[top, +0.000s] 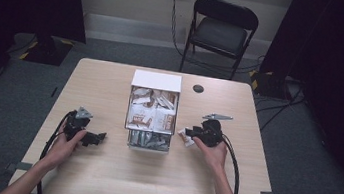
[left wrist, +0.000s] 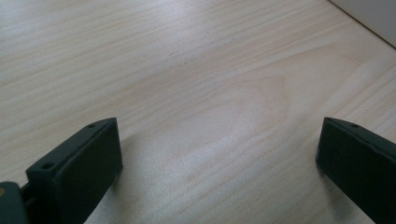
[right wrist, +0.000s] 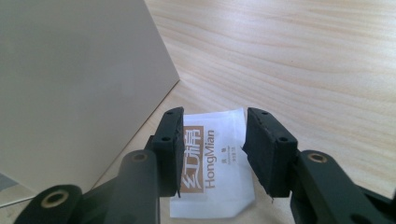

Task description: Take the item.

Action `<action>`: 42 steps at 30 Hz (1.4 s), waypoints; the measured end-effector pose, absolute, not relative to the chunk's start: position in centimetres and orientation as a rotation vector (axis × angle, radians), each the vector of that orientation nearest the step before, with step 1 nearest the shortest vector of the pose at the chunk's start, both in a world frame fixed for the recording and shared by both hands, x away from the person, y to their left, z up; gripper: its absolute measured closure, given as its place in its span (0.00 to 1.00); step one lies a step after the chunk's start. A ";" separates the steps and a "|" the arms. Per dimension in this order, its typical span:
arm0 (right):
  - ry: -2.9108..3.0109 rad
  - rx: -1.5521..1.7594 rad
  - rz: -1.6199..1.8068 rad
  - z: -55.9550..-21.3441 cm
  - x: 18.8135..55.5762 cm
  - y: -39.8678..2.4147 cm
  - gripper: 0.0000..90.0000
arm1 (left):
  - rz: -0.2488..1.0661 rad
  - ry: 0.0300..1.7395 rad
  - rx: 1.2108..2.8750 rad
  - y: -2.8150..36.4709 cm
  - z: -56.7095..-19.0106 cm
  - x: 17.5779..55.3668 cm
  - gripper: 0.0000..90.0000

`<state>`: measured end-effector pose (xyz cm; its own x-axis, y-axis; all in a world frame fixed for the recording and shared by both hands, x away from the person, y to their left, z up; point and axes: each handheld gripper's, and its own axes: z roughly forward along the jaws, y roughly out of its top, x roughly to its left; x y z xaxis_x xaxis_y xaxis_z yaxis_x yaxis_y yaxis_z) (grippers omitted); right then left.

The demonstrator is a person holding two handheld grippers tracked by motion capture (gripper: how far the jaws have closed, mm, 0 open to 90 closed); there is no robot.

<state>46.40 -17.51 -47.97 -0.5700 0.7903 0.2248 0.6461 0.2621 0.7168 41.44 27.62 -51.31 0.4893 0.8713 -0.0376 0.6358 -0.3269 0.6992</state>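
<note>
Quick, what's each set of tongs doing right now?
Left tongs: open, empty, over bare table.
Right tongs: around a white packet; grip cannot be told.

— What can be read here?
— In the right gripper view, a white packet (right wrist: 219, 163) lying on the table beside the box wall bears "HongMian" and Chinese characters on a brown patch.
— And the packets in the box?
— Too small to read.
</note>
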 end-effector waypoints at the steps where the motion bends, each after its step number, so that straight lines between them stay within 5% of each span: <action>1: 2.345 1.352 1.194 -47.8 46.3 -17.5 0.64 | 0.459 1.236 2.075 27.6 -51.3 41.4 0.00; 27: 2.235 1.277 1.269 -41.6 40.5 -21.2 0.50 | 0.463 1.237 2.075 27.6 -51.3 41.4 0.00; 42: 2.117 1.411 1.199 -44.5 38.4 -25.4 0.38 | 0.473 1.235 2.081 27.6 -51.3 41.4 0.00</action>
<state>38.41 -25.40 -44.46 -0.4565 0.8727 0.1730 0.5973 0.1565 0.7866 41.41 27.65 -51.27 0.4879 0.8726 -0.0251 0.6322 -0.3333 0.6995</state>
